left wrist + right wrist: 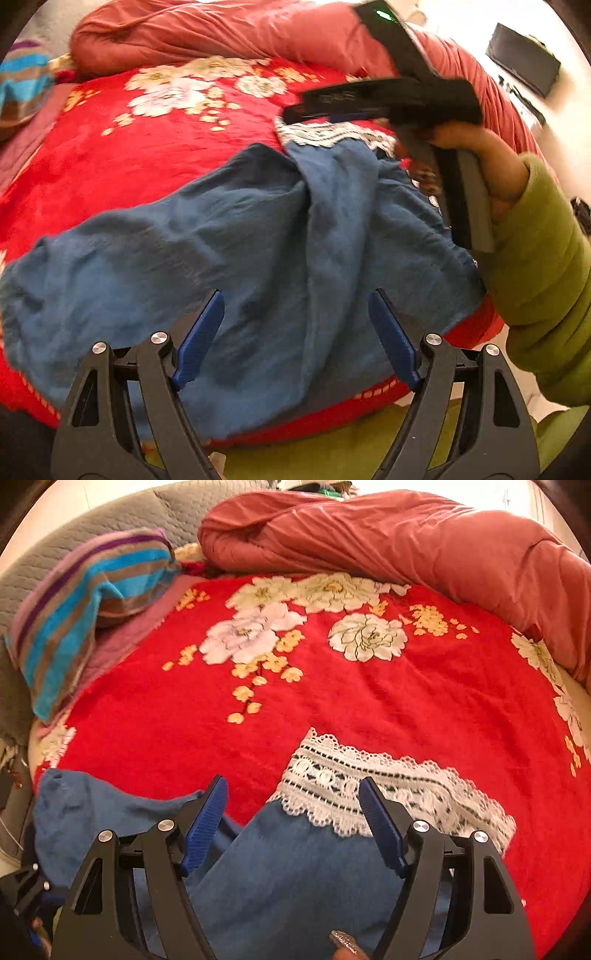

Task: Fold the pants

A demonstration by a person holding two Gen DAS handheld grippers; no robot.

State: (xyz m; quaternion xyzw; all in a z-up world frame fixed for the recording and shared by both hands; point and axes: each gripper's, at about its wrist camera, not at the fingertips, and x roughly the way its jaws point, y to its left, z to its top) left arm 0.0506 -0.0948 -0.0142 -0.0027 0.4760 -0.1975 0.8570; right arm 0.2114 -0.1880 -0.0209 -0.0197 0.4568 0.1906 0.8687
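Both grippers, left gripper [295, 336] and right gripper [293, 823], hover wide open and empty above rumpled blue pants [229, 258]; each should pinch the fabric edge just below it, evenly.

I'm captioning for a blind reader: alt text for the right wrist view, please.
Open right gripper hovers over blue pants with a white lace hem, spread on a red floral blanket. A pink quilt lies behind.

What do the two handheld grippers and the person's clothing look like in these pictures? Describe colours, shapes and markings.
Each gripper, left gripper and right gripper, has black angular arms with triangular cut-outs, round silver bolts and ribbed blue finger pads. The right one's body shows a green light. The person wears a padded olive-green sleeve.
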